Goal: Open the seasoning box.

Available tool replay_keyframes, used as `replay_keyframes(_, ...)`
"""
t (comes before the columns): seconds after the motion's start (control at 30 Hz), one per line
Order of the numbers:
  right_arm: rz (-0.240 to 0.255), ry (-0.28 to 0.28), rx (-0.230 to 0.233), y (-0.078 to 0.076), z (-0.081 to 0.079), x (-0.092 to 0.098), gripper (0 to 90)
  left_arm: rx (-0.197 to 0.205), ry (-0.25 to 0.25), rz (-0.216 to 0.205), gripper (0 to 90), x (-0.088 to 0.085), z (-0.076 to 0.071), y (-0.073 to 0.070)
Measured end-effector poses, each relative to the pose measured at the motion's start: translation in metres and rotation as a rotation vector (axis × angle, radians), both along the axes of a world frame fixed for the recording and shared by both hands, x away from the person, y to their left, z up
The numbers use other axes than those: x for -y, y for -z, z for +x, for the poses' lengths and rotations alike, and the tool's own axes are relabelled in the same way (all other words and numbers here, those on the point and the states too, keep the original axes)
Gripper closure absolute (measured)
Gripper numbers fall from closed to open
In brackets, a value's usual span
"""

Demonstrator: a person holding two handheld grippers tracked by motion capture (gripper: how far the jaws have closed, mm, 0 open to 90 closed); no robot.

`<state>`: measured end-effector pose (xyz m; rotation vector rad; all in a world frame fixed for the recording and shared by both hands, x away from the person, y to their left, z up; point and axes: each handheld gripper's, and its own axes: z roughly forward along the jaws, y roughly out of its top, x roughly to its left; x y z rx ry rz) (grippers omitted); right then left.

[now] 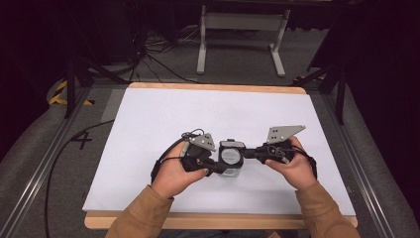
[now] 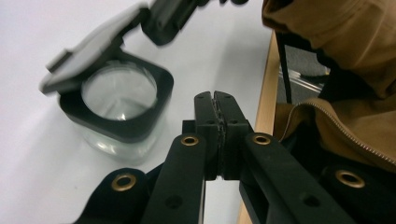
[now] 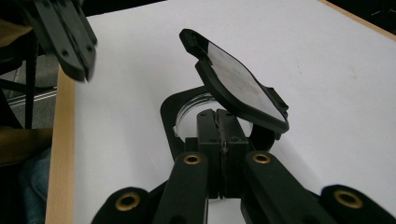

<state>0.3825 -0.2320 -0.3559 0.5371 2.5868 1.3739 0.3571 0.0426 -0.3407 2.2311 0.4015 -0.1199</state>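
Observation:
A small clear glass jar (image 1: 231, 157) with a black square collar stands on the white table top (image 1: 198, 114) between both hands. Its flip lid (image 3: 238, 88) is tilted up off the mouth. My right gripper (image 3: 223, 114) is shut with nothing between its jaws, and its tips reach in under the raised lid at the jar's rim. In the left gripper view the jar (image 2: 116, 107) sits to the left of my left gripper (image 2: 215, 95), which is shut, empty and apart from the jar. The grey lid (image 2: 93, 51) leans toward the right gripper (image 2: 163, 21) behind it.
The white sheet lies on a wooden board whose near edge (image 1: 198, 220) runs by the person's brown jacket sleeves (image 1: 143, 213). Metal rails (image 1: 44, 168) flank the table. A white stand (image 1: 242, 29) and cables (image 1: 158, 54) sit on the floor beyond the far edge.

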Motion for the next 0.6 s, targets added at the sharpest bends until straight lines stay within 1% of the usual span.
replay_keyframes(0.07,0.005,0.001,0.000,0.001,0.000,-0.001,90.0,0.007,-0.013,0.013,89.6,0.003,0.003,0.008)
replay_keyframes(0.1,0.004,0.007,0.001,0.002,0.001,-0.002,90.0,0.010,-0.024,0.002,89.6,0.005,0.003,0.012)
replay_keyframes(0.13,0.004,0.007,0.001,0.002,0.001,-0.002,90.0,0.010,-0.024,0.002,89.7,0.005,0.003,0.012)
replay_keyframes(0.2,0.008,0.016,0.009,0.003,0.002,-0.003,90.0,0.018,-0.038,-0.012,89.8,0.007,0.006,0.018)
replay_keyframes(0.23,0.012,0.021,0.009,0.003,0.002,-0.003,90.0,0.028,-0.041,-0.008,89.8,0.008,0.007,0.020)
replay_keyframes(0.27,0.015,0.025,0.011,0.003,0.002,-0.003,90.0,0.033,-0.058,-0.018,89.8,0.008,0.008,0.023)
replay_keyframes(0.4,0.031,0.034,0.018,0.003,0.003,-0.002,90.0,0.046,-0.098,-0.037,89.8,0.008,0.011,0.029)
replay_keyframes(0.43,0.034,0.036,0.020,0.003,0.003,-0.002,90.0,0.060,-0.111,-0.055,89.8,0.008,0.012,0.031)
replay_keyframes(0.47,0.035,0.040,0.022,0.002,0.004,-0.002,90.0,0.073,-0.122,-0.061,89.8,0.008,0.012,0.032)
replay_keyframes(0.5,0.039,0.040,0.024,0.002,0.004,-0.002,90.0,0.082,-0.154,-0.074,89.8,0.007,0.012,0.034)
replay_keyframes(0.53,0.042,0.046,0.025,0.001,0.005,-0.002,90.0,0.089,-0.164,-0.083,89.8,0.007,0.012,0.036)
replay_keyframes(0.57,0.044,0.047,0.026,0.001,0.005,-0.003,90.0,0.090,-0.180,-0.080,89.8,0.007,0.012,0.038)
replay_keyframes(0.6,0.044,0.047,0.026,0.001,0.005,-0.003,90.0,0.090,-0.180,-0.080,89.8,0.007,0.012,0.038)
